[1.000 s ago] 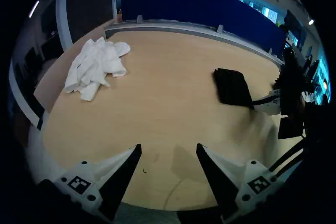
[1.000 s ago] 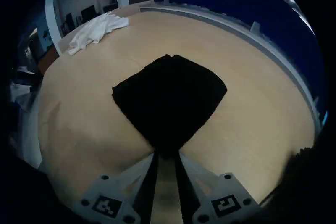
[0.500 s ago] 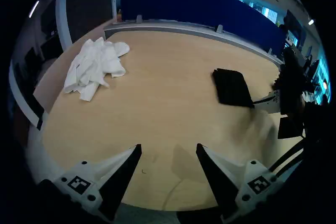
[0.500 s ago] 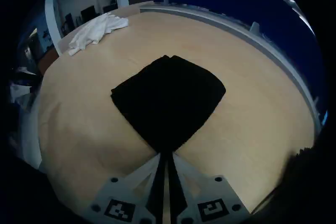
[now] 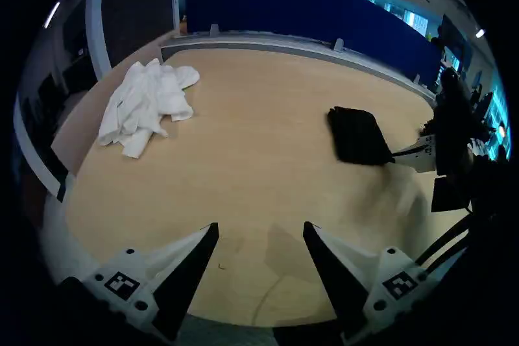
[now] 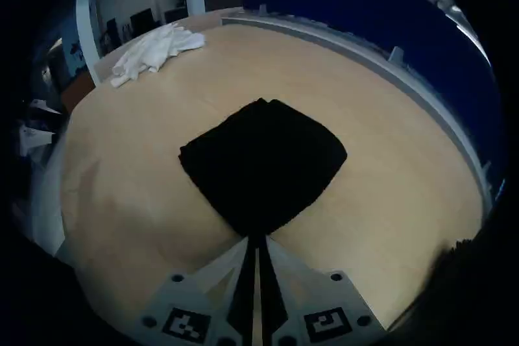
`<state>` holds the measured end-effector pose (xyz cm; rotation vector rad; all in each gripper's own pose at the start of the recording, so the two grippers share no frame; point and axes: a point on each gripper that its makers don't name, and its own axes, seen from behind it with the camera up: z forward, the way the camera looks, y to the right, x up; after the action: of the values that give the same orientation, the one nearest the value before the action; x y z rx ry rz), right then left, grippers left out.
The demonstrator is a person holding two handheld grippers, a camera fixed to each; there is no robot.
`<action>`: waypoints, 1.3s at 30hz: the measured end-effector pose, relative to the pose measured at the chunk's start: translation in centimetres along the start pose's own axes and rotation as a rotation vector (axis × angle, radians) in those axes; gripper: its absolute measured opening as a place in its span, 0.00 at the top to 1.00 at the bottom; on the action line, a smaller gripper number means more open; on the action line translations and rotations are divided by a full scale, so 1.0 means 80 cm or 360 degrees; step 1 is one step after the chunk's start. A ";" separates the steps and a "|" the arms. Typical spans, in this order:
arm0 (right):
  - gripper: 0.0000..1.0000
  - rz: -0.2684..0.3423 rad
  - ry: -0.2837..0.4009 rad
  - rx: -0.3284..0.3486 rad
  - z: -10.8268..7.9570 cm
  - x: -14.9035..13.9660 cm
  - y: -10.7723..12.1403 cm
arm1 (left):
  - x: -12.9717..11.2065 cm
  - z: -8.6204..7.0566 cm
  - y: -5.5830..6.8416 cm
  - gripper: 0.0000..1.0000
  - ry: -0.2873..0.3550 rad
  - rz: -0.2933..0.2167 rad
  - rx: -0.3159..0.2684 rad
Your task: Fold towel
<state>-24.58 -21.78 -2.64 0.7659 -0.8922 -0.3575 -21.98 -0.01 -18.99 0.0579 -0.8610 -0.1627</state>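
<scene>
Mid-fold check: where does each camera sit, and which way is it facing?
Left gripper view: on the left gripper, low at the table edge, facing across it; own fingers open.
Right gripper view: on the right gripper, facing the black towel; own fingers closed on its corner.
Shared: black towel, white towel, table.

The left gripper (image 5: 259, 230) is held low and level, its two fingers spread wide apart with nothing between them. The right gripper (image 6: 257, 242) points forward and slightly down, its fingers drawn together to a thin slit and their tips pinched on the near corner of the black towel (image 6: 263, 164). In the left gripper view it reaches in from the far right, its white fingers nearly level.
</scene>
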 end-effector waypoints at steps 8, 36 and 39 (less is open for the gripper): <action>0.97 -0.0036 0.0137 -0.0050 -0.030 0.053 0.010 | 0.012 -0.003 0.003 0.03 0.0025 0.0006 -0.0009; 0.97 -0.0005 0.0525 -0.0139 -0.155 0.209 0.045 | 0.080 -0.009 0.031 0.03 0.0161 0.0101 -0.0105; 0.97 0.0015 0.0538 -0.0151 -0.162 0.210 0.050 | 0.083 -0.009 0.037 0.03 0.0166 0.0116 -0.0122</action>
<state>-4.31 -22.90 4.71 0.7087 -0.5572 -0.2504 -16.84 1.76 -14.13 -0.0362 -0.7514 -0.1230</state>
